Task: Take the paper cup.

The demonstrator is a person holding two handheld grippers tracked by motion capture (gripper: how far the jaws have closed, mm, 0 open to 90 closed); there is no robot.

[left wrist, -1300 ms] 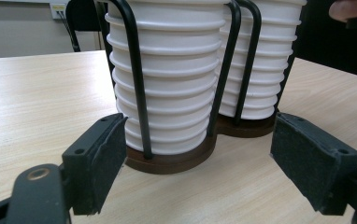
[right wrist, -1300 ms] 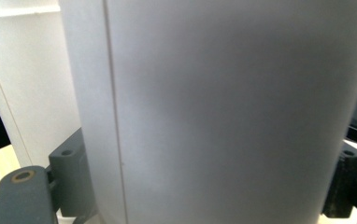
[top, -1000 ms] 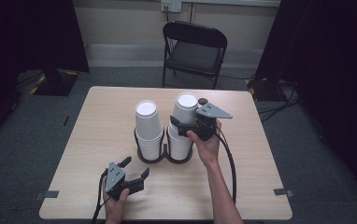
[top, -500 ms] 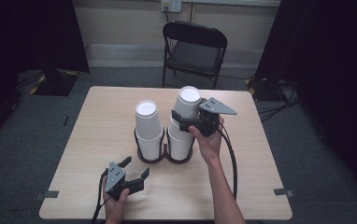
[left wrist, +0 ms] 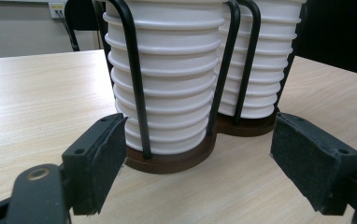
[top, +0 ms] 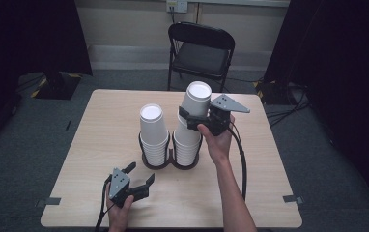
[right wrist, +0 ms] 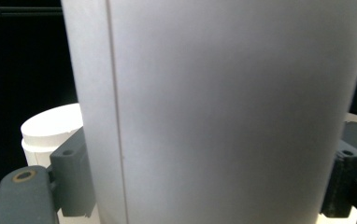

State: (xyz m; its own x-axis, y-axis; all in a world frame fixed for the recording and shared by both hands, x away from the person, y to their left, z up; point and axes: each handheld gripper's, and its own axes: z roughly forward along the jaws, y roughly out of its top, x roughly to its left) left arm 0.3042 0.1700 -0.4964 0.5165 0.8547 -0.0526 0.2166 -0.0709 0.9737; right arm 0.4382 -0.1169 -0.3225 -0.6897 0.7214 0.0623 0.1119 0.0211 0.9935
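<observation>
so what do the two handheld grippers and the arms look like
Both are matte black two-jaw grippers. The left gripper carries a small grey three-cornered plate, flat dark rubbery pads and a brass-coloured rivet. The right gripper has a larger grey plate and a thick black cable. Forearms are bare, no sleeves.

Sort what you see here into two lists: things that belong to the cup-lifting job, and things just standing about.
Part of the job:
- top cup, clamped in the right gripper
- right stack it comes off
- left stack
- wire holder with brown base
- left gripper, open, resting on the table

Standing about:
- folding chair
- wall socket
</observation>
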